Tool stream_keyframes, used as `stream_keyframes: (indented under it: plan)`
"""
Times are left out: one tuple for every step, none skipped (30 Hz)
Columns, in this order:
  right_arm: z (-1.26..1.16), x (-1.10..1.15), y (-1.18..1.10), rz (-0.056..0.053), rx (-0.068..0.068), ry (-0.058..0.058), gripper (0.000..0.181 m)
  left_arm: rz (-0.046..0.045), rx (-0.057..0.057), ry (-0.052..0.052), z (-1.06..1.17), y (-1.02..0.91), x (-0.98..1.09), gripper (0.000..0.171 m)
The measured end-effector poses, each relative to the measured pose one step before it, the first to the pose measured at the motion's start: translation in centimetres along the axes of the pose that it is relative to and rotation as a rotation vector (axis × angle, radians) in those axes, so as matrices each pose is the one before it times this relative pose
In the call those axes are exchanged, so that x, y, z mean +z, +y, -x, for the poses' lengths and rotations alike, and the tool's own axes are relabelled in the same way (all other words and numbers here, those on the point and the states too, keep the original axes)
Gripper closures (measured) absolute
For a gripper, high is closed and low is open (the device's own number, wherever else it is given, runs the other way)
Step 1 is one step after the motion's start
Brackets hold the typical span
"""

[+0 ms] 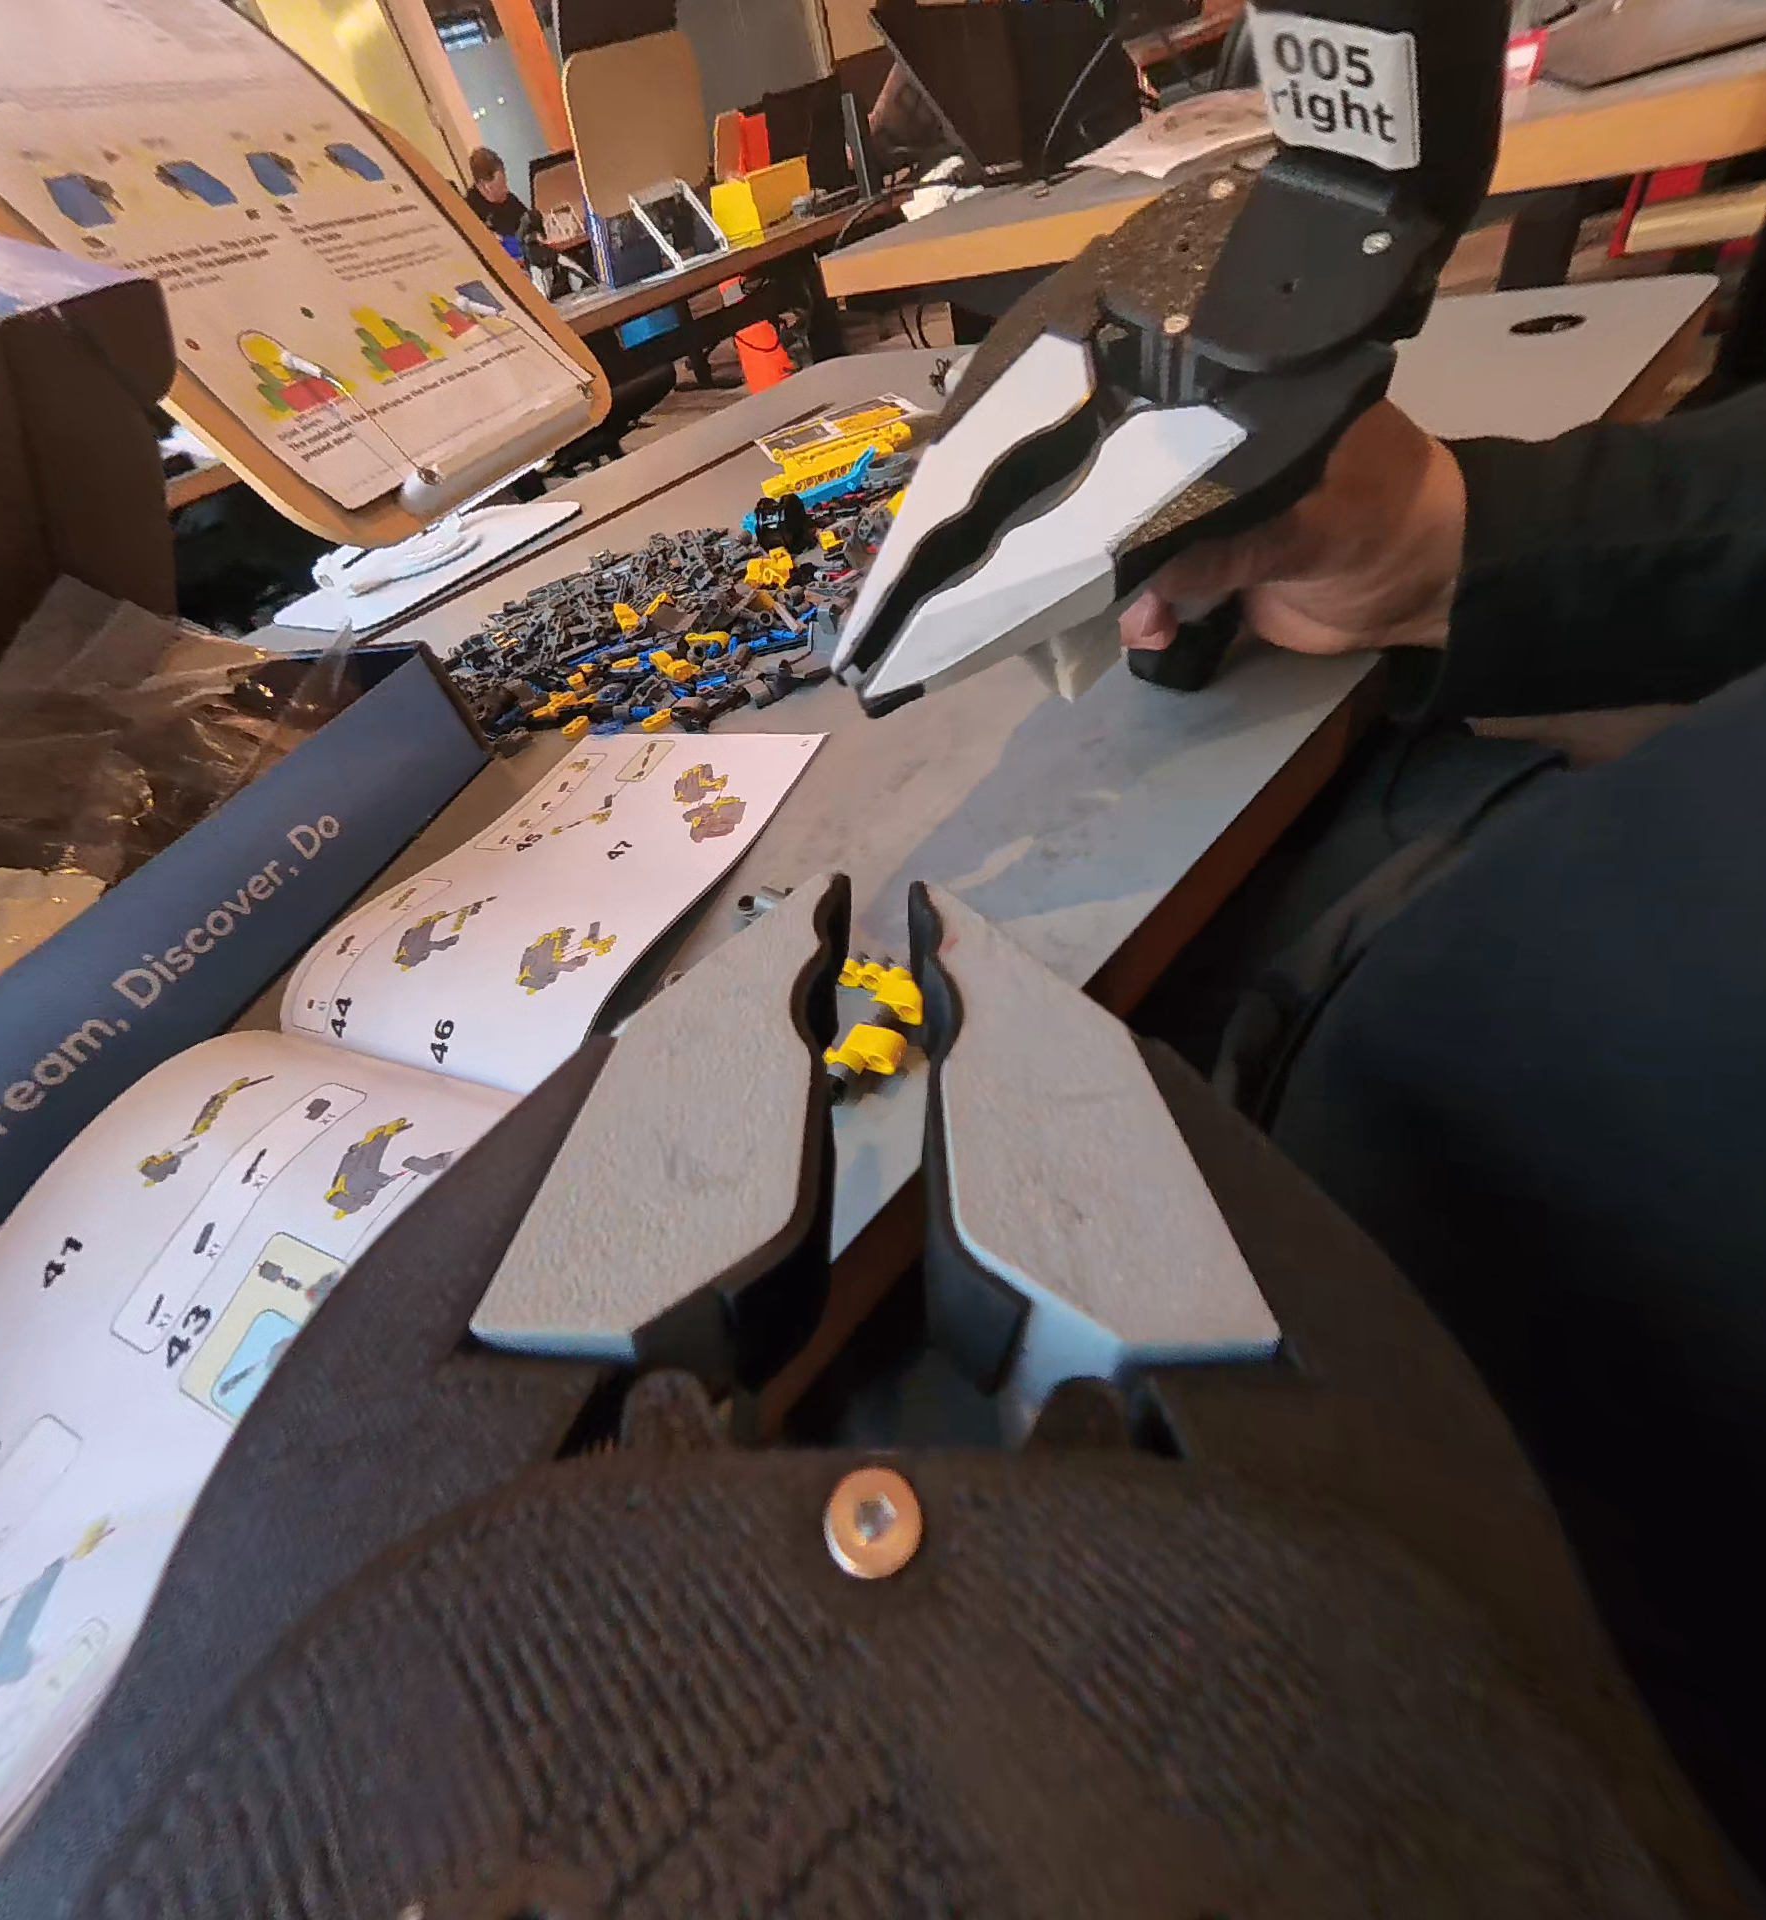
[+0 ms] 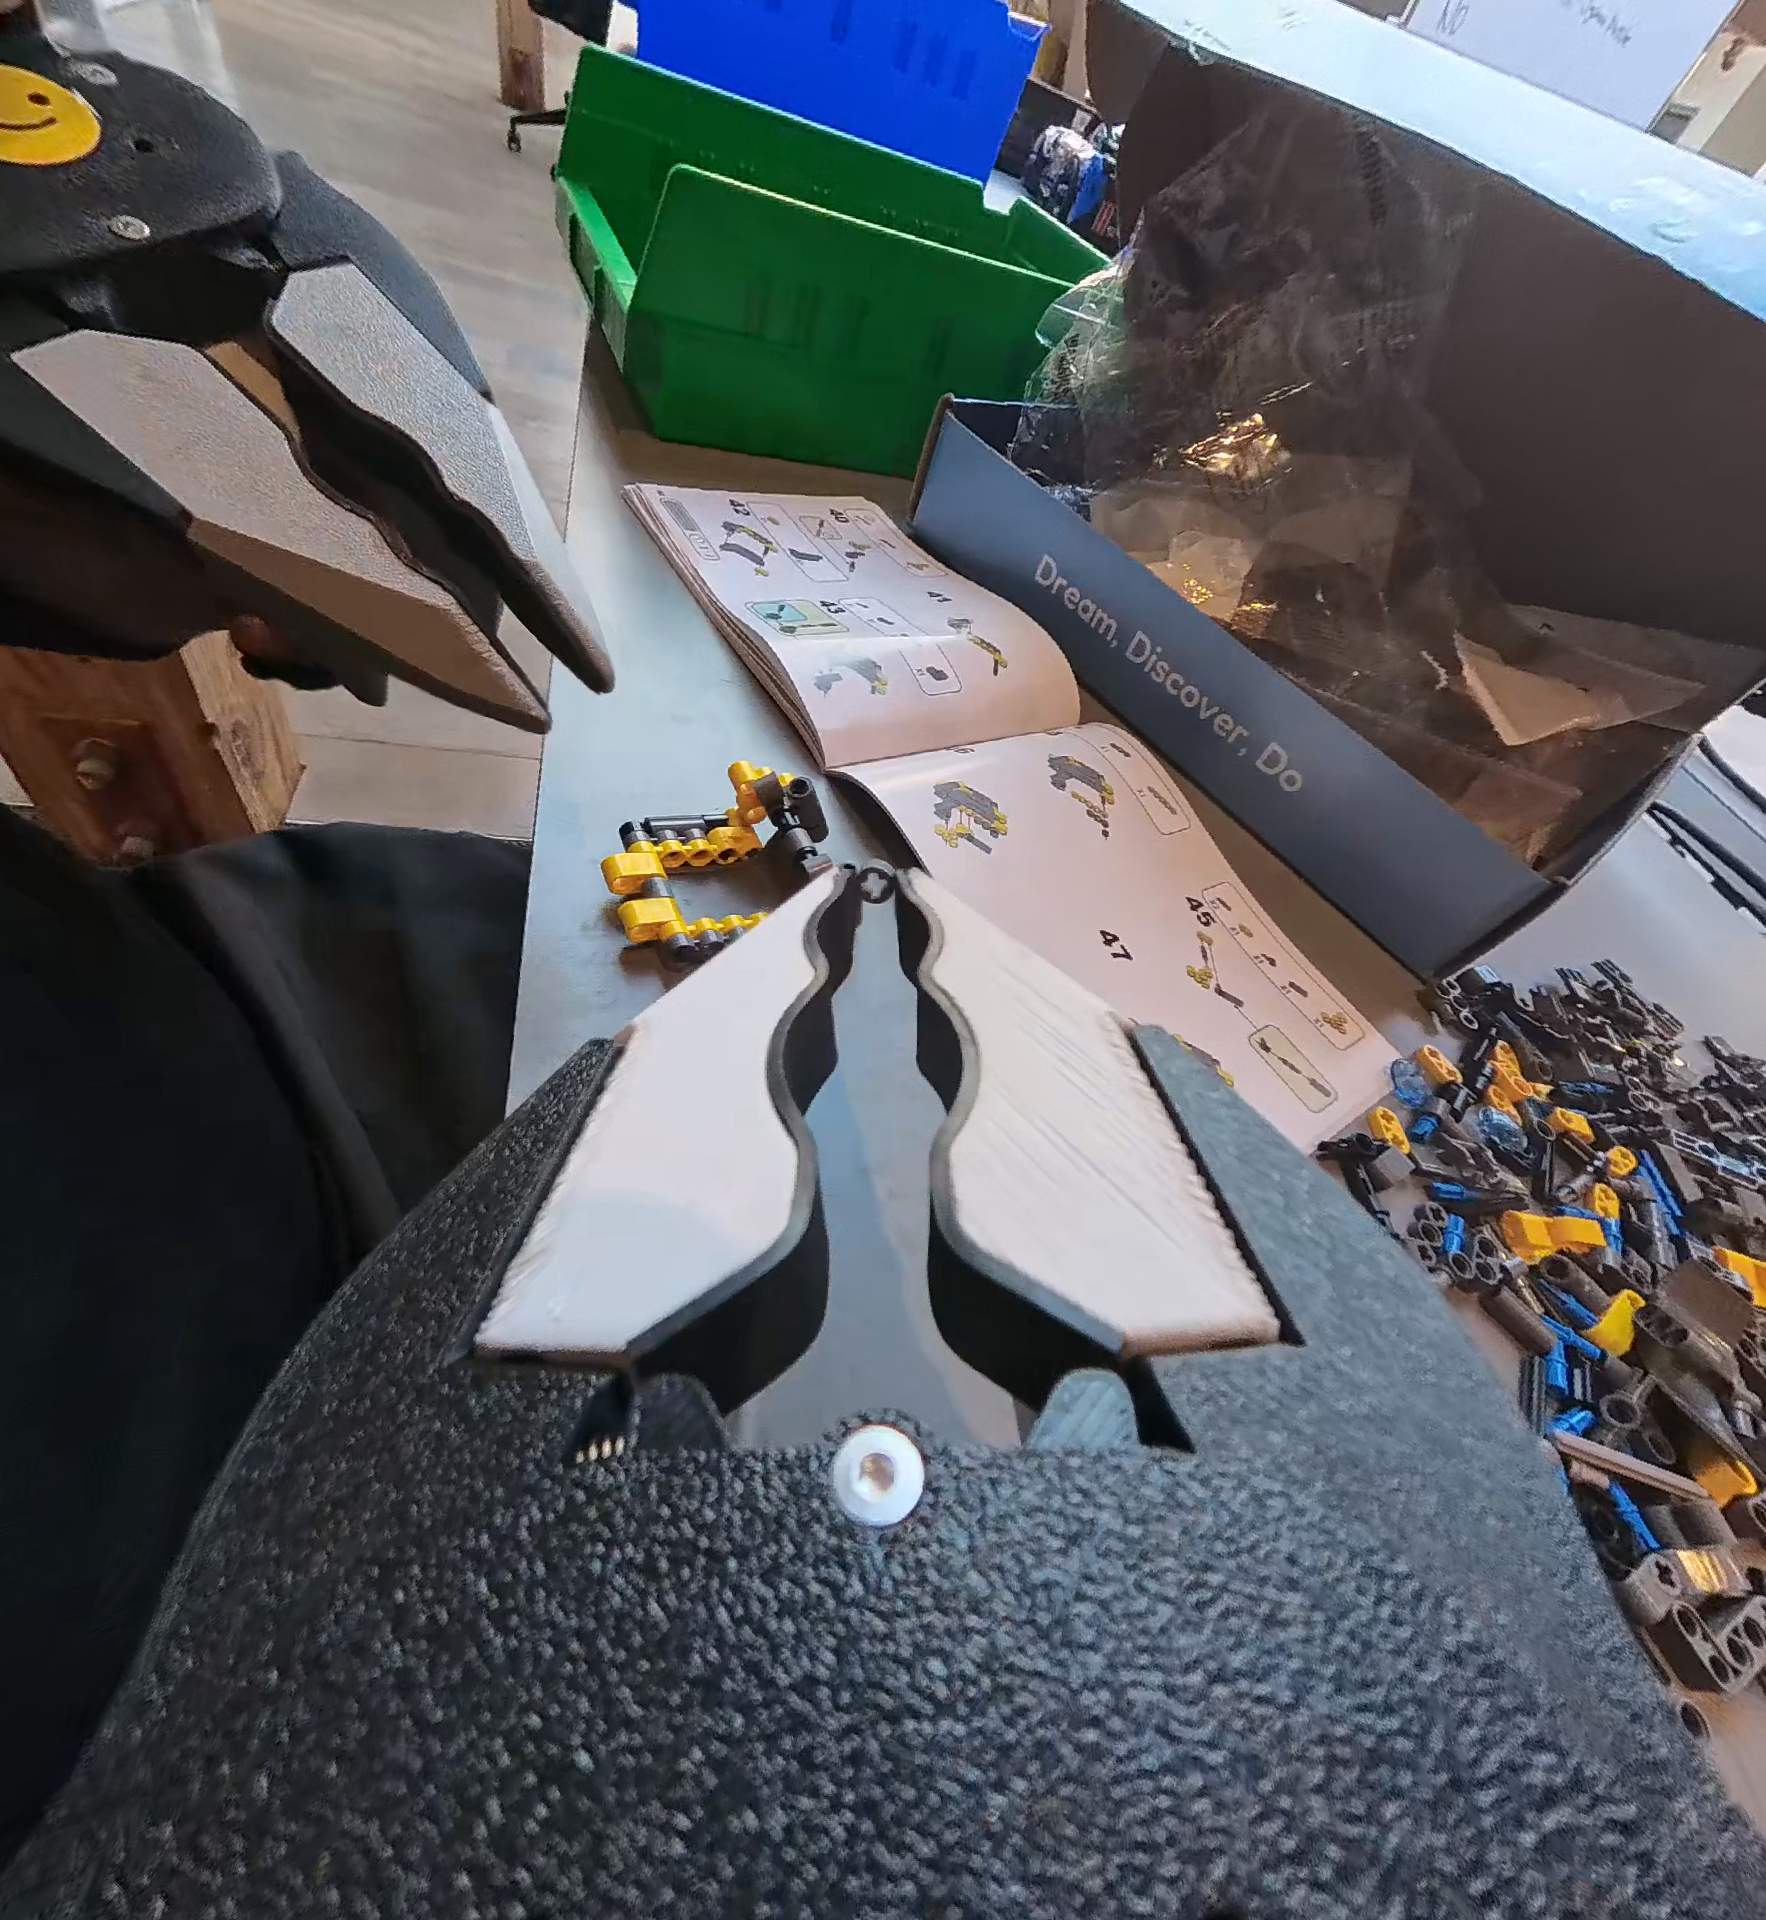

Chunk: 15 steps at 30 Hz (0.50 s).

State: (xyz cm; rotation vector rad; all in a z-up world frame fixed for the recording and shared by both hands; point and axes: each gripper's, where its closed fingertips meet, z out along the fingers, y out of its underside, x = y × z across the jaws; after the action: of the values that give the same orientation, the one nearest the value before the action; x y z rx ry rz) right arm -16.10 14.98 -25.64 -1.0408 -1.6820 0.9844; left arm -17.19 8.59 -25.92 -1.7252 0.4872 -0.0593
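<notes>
A small yellow and dark grey brick assembly [image 2: 702, 862] lies near the front edge of the grey table [image 2: 650, 623]. It also shows in the left wrist view [image 1: 874, 1023], through the gap between my left fingers. My left gripper [image 1: 877, 896] hovers just above it, jaws a narrow gap apart, holding nothing; it also shows in the right wrist view [image 2: 572, 698]. My right gripper [image 2: 874, 883] is shut on a small black piece [image 2: 874, 885] with a cross-shaped hole, right beside the assembly. The right gripper [image 1: 858, 691] shows raised over the table.
An open instruction booklet [image 2: 962, 665] lies behind the assembly. A dark blue box [image 2: 1222, 707] holds plastic bags. A pile of grey, blue and yellow pieces [image 2: 1637, 1299] lies to the right. Green bins [image 2: 806, 312] stand at the far end. A stand with a printed sheet [image 1: 287, 260] is behind.
</notes>
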Motion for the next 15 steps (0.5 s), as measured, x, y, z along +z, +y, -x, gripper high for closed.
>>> stream_keyframes:
  plan:
    - [-0.078,-0.034,0.001,-0.0008,-0.0001,0.0056,0.177,-0.00358,-0.0157,0.0014,0.129,0.009,0.032,0.163]
    - [-0.031,-0.031,-0.022,-0.0021,-0.001,0.0032,0.175,-0.00455,-0.0128,0.0005,0.139,0.004,0.007,0.163]
    - [-0.002,-0.038,-0.039,-0.0028,-0.0011,0.0011,0.175,-0.003,-0.0117,-0.0014,0.171,-0.001,0.004,0.163]
    - [-0.002,-0.015,-0.035,-0.0023,-0.0003,0.0002,0.175,-0.0021,-0.0121,-0.0034,0.213,0.006,-0.02,0.163]
    - [0.004,-0.009,-0.013,-0.0009,0.0007,-0.0013,0.175,-0.00306,-0.0124,-0.004,0.231,-0.018,-0.017,0.164]
    - [0.024,-0.001,0.002,-0.0004,0.001,-0.0025,0.176,-0.00241,-0.0118,-0.0009,0.177,0.01,0.01,0.164]
    - [0.022,-0.003,-0.009,-0.0005,0.001,-0.0026,0.175,-0.00121,-0.0114,0.0009,0.134,0.005,0.027,0.164]
    - [0.012,-0.001,-0.013,-0.0007,0.0007,-0.002,0.176,-0.00175,-0.0106,0.0003,0.129,0.0,0.039,0.164]
    - [0.014,-0.011,-0.012,-0.0014,0.0005,-0.0011,0.176,-0.002,-0.0099,0.0025,0.073,-0.016,0.071,0.164]
    - [0.0,-0.016,-0.031,-0.0019,0.0012,-0.0014,0.176,0.00077,-0.0086,0.0041,0.038,0.041,0.094,0.163]
    - [0.001,-0.011,-0.01,-0.0014,0.0024,-0.0022,0.176,0.00193,-0.005,0.0018,0.06,0.063,0.078,0.163]
    - [-0.001,-0.015,-0.018,-0.0015,0.0033,-0.0025,0.176,0.00103,-0.0019,-0.0007,0.077,0.059,0.068,0.163]
    - [-0.021,-0.016,-0.032,-0.0023,0.004,-0.0022,0.176,-0.00063,-0.0006,0.0,0.063,0.042,0.042,0.163]
    - [-0.031,-0.012,-0.023,-0.0017,0.005,-0.0019,0.176,-0.00006,-0.0016,0.002,0.031,0.048,0.048,0.163]
    - [-0.052,0.002,-0.004,-0.0005,0.0065,-0.0021,0.177,0.00216,-0.0028,0.0003,0.053,0.083,0.019,0.163]
